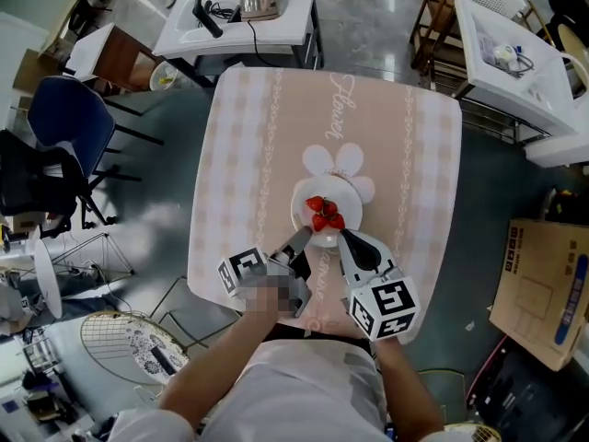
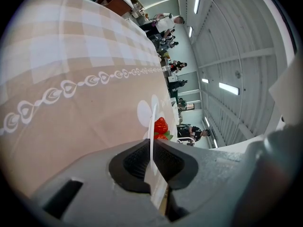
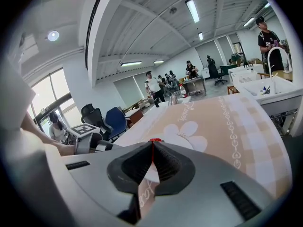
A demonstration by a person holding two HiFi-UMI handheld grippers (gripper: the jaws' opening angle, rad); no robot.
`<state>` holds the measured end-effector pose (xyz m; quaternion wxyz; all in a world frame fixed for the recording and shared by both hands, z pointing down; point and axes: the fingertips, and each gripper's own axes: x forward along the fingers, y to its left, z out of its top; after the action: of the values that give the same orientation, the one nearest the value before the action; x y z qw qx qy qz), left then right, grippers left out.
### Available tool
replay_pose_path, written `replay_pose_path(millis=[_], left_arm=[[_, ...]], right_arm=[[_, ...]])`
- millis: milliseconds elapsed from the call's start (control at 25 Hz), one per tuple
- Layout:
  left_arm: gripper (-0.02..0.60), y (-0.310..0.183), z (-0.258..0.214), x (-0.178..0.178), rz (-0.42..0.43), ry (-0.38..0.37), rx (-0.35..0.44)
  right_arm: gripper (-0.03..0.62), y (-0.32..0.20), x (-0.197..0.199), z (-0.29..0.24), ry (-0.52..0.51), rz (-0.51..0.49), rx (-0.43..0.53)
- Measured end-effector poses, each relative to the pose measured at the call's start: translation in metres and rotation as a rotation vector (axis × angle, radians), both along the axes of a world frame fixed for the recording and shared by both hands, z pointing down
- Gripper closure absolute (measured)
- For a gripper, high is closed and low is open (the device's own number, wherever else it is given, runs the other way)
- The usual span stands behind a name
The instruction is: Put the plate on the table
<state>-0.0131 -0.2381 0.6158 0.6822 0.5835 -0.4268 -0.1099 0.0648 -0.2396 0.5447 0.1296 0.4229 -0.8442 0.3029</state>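
Left gripper (image 1: 299,238) and right gripper (image 1: 342,238) both pinched onto near rim of white round plate (image 1: 300,217), red strawberries (image 1: 323,213) aboard. Sits over white flower print (image 1: 322,159) mid-table; contact with cloth unclear. Looks like placement step: needs level lowering, then jaws spread. Beige checked tablecloth (image 1: 248,136) underneath; busy workshop around, white benches (image 1: 248,21), blue chair (image 1: 69,118), cardboard box (image 1: 543,284).
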Motion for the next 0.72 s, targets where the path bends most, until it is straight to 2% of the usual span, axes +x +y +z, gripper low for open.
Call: replay_pose_path(millis=[280,440,720], left_arm=[[0.563,0.002,0.005,-0.001,0.048,-0.084,-0.007],[0.561,0.002,0.007,-0.003,0.08,-0.159,-0.018],[0.52,0.005,0.014,-0.001,0.174,-0.282,-0.044]], right_arm=[[0.589,-0.002,0.004,0.01,-0.027,-0.006,-0.027],[0.589,-0.004,0.003,0.013,-0.054,-0.003,-0.045],[0.589,-0.003,0.0,0.017,-0.051,-0.031,-0.059]])
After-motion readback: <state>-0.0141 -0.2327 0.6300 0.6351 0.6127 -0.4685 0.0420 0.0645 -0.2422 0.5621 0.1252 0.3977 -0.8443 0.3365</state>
